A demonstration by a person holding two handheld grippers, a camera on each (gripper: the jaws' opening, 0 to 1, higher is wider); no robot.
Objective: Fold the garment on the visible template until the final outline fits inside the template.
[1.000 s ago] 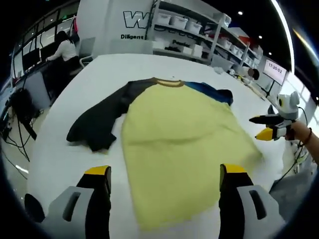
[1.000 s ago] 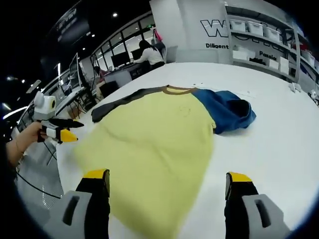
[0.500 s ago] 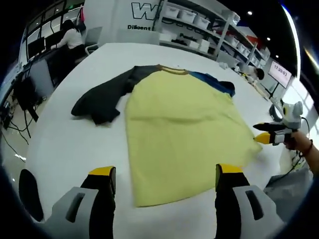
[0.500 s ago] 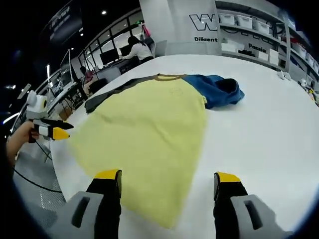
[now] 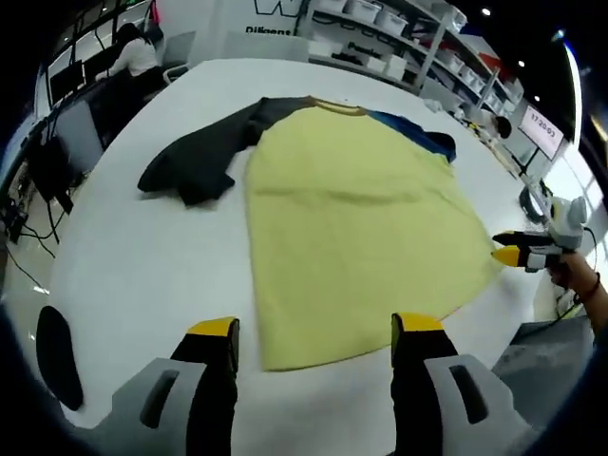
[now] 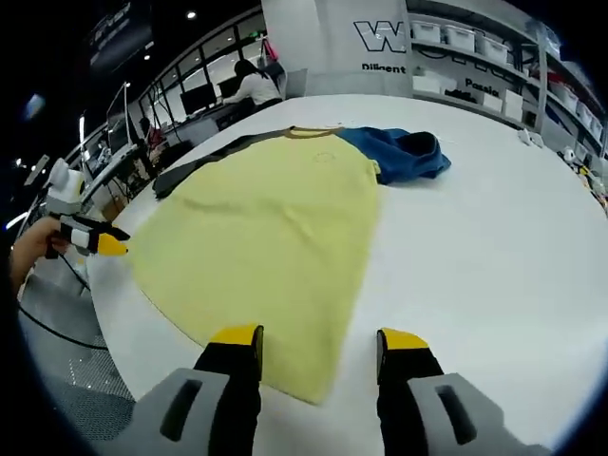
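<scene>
While the yellow shirt lay spread flat on the white desk, dark sleeve one side and blue sleeve the other, you held your left gripper and right gripper at its hem, jaws parted, gripping nothing.

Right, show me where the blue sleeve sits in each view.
Left gripper view: the blue sleeve lies upper right of centre, past the far right edge of the yellow shirt body.
Right gripper view: the blue sleeve is bunched up above centre, at the top right of the shirt body.
Shared landmark: the tan collar.
</scene>
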